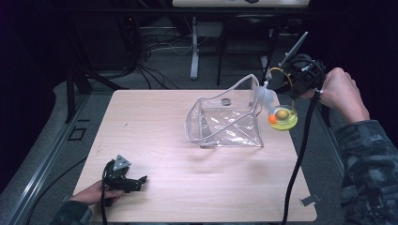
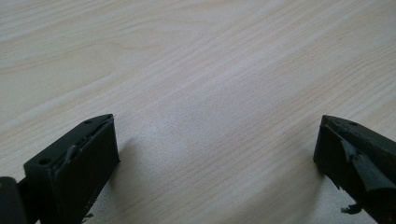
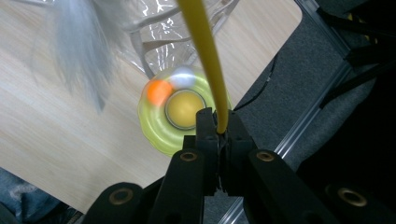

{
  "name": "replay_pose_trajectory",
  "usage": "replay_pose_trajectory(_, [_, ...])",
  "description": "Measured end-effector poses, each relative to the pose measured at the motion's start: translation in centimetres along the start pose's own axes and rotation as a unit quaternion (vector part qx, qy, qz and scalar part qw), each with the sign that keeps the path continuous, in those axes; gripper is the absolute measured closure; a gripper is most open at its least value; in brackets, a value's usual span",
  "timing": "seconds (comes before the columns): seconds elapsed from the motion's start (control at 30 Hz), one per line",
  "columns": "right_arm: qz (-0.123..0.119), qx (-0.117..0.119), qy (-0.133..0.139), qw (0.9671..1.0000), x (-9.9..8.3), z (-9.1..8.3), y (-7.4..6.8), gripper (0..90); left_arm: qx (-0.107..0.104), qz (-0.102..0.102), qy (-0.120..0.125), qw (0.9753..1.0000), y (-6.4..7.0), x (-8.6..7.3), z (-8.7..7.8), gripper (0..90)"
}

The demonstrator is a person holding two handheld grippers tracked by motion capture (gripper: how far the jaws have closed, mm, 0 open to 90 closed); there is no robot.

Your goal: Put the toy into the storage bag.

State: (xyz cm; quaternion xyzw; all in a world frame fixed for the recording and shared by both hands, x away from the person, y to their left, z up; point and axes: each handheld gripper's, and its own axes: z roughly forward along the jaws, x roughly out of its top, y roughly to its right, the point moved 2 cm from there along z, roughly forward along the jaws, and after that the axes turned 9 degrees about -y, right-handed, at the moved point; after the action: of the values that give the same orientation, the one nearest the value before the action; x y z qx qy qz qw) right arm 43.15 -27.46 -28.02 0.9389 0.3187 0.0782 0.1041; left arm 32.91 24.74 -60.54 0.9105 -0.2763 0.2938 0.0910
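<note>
Item one: a cat-teaser toy, whose yellow-green disc base (image 1: 283,119) carries an orange ball (image 3: 157,91), a whitish ball (image 3: 183,77) and a round amber centre (image 3: 183,109). We find the base near the table's (image 1: 164,187) right edge, just beside a clear plastic pouch (image 1: 225,123); we cannot tell whether it rests on the wood or hangs just above it.

A yellow wand (image 3: 205,51) arcs up from the toy, and a white feather tuft (image 1: 265,97) hangs at the pouch's raised corner.

Right gripper (image 3: 218,128): we record its jaws clenched on the yellow wand, above the disc, over the table's right edge. A hand (image 1: 339,91) holds it.

Left gripper (image 2: 217,154): we record its jaws spread wide with bare wood between them; it sits at the table's near left corner, well apart from the toy.
</note>
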Motion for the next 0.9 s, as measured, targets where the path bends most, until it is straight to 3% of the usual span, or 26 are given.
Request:
replay_pose_trajectory(0.47, [0.007, -0.006, 0.016, 0.9998, 1.1, -2.6, 1.1, 87.8, 0.000, -0.001, 0.000, 1.0000, 0.0, 0.0, 0.0, 0.0])
replay_pose_trajectory(0.9, [-0.001, -0.012, 0.015, 0.9998, 2.5, -3.2, 0.9, 87.9, 0.000, 0.000, 0.000, 1.0000, 0.0, 0.0, 0.0, 0.0])
